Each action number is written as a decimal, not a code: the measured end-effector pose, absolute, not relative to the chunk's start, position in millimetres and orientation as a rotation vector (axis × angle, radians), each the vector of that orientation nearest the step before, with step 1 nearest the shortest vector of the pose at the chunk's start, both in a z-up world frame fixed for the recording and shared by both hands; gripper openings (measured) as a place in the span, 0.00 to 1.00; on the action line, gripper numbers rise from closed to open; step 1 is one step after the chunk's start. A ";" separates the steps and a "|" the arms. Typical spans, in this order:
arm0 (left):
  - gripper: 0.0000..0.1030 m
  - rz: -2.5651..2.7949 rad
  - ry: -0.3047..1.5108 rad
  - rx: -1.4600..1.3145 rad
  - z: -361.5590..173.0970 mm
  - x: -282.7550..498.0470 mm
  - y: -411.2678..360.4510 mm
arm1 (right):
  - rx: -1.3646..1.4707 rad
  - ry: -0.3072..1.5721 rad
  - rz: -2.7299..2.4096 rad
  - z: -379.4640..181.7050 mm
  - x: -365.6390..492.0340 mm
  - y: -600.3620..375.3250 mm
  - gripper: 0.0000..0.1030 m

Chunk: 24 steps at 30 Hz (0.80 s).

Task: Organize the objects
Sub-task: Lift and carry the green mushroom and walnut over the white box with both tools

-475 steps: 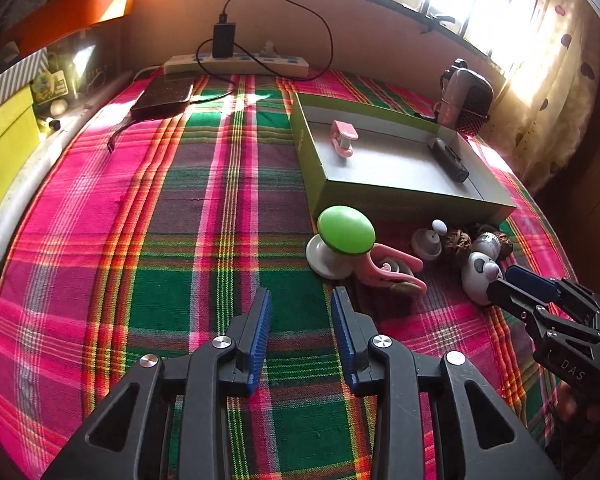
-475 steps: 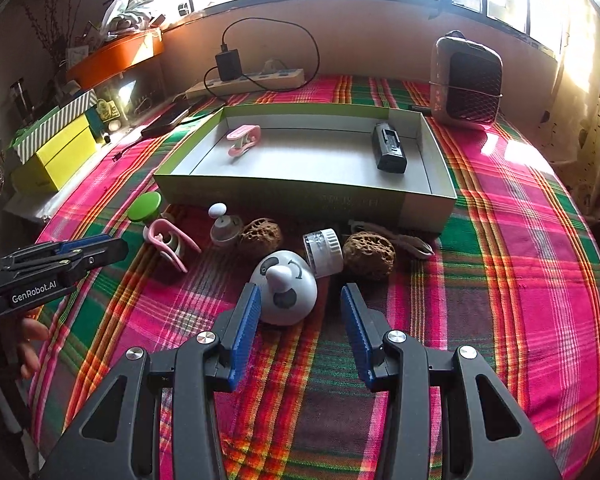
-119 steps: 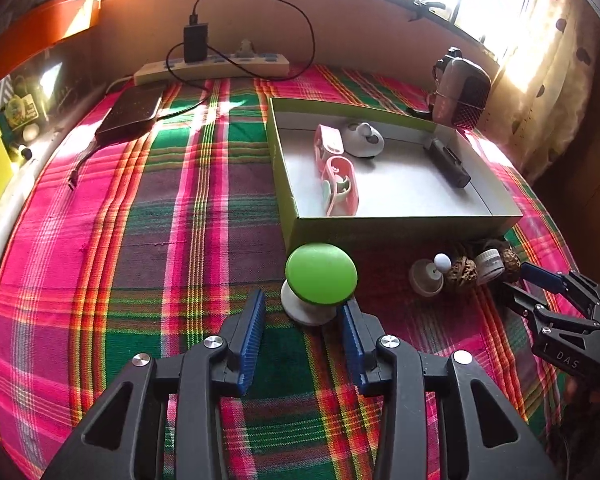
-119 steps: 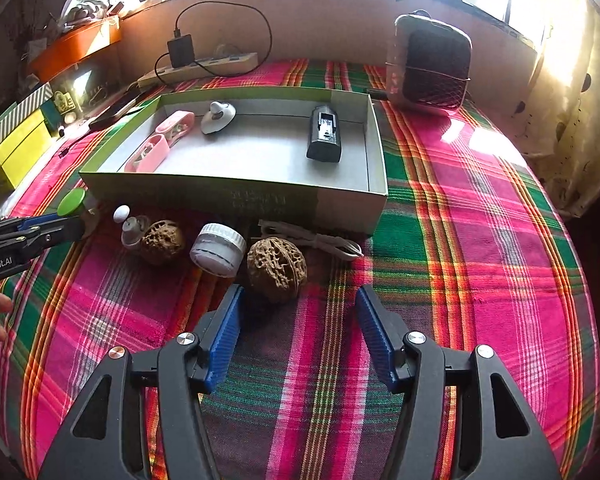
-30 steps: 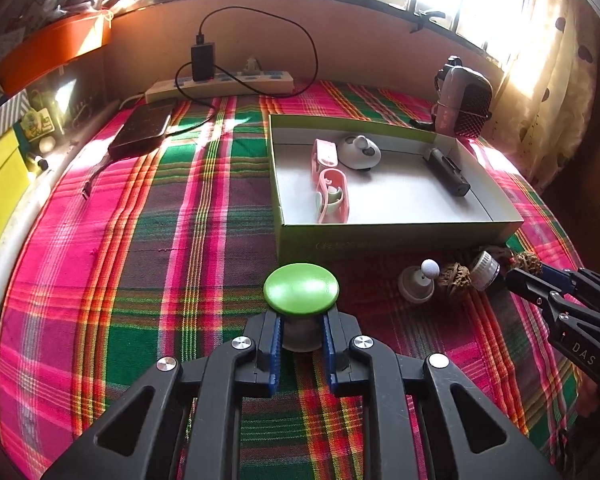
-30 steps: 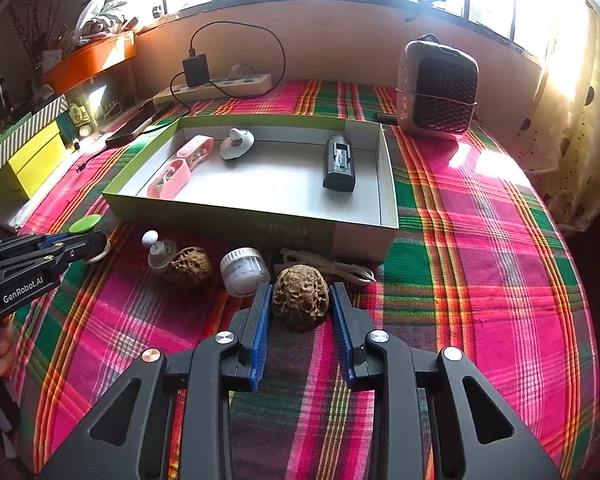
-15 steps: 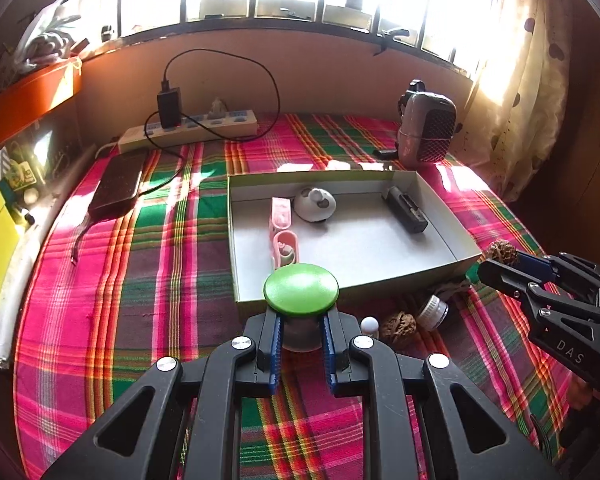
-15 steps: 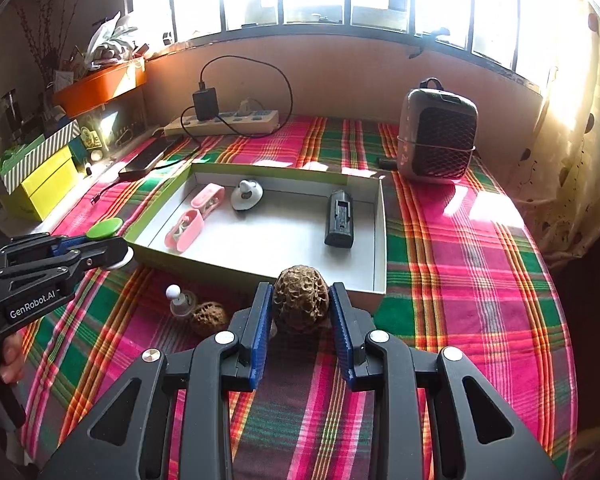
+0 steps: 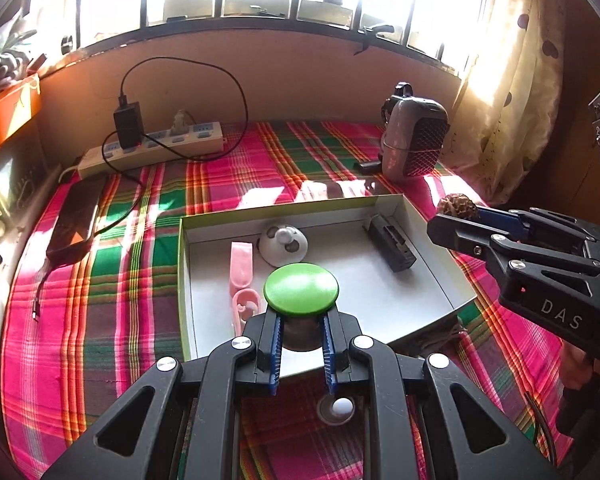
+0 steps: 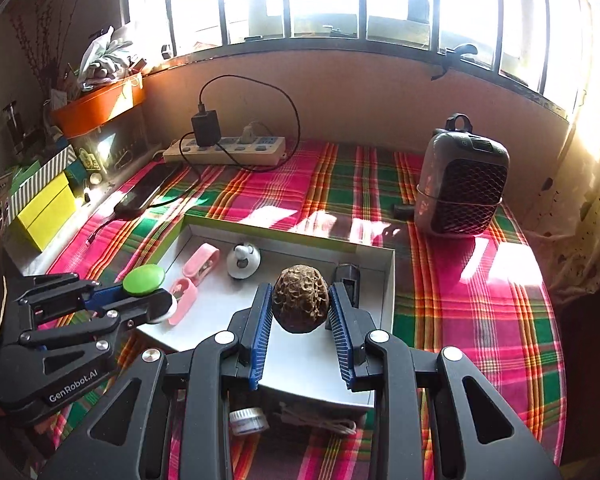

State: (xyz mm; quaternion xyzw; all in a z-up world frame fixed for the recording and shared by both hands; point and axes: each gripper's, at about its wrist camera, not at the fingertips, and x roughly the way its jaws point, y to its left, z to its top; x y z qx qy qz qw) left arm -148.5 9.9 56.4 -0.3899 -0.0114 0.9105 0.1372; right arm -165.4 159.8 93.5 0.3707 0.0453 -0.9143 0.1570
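Left gripper (image 9: 300, 354) clenched on the stem under a green-capped knob (image 9: 301, 289), held mid-frame above the near edge of the open box (image 9: 184, 280). Right gripper (image 10: 300, 326) grasps a brown walnut (image 10: 300, 298) between its blue pads, centre frame, over the box's near right part. In the box: pink clips (image 9: 242, 266), a white round toy (image 9: 283, 243), a black device (image 9: 390, 242); plaid cloth (image 9: 100, 320) beneath.
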 end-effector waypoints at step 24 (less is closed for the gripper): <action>0.15 2.581 0.003 -1.239 11.7 -202.9 26.2 | 1.280 0.165 -2.449 22.6 -264.7 133.6 0.29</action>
